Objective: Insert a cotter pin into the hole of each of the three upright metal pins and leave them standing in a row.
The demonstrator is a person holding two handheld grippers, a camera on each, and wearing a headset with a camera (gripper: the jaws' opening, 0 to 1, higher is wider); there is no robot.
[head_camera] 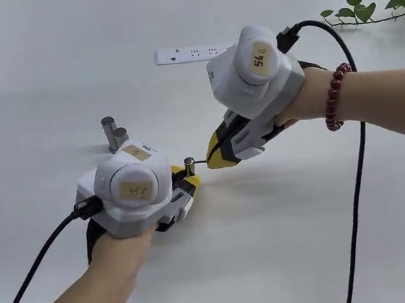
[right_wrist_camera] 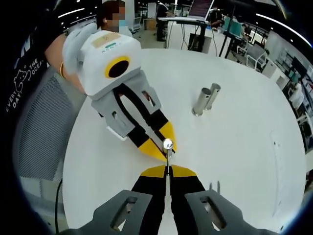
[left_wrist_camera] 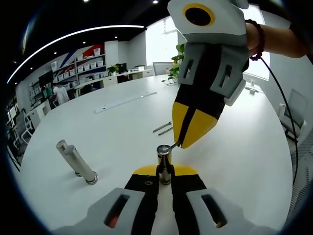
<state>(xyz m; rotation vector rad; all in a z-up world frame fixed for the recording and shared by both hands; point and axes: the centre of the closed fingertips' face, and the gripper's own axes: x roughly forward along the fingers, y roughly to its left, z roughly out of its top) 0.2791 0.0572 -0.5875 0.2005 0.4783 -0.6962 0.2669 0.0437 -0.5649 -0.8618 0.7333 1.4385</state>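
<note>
Cotter pin (right_wrist_camera: pixel 168 157) was pinched in right gripper (right_wrist_camera: pixel 167 171) jaws, long axis level, tip at the hole | upright metal pin (left_wrist_camera: pixel 164 159) stood clamped in left gripper (left_wrist_camera: pixel 164 174) jaws, directly ahead of right jaws | two other pins (head_camera: pixel 114 134) stood beyond on surface (head_camera: pixel 303 242)

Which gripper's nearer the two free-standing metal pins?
Left. The left gripper, shut on a third pin, sits beside the two free-standing pins; the right gripper, holding the cotter pin, is farther off, past that pin.
</note>
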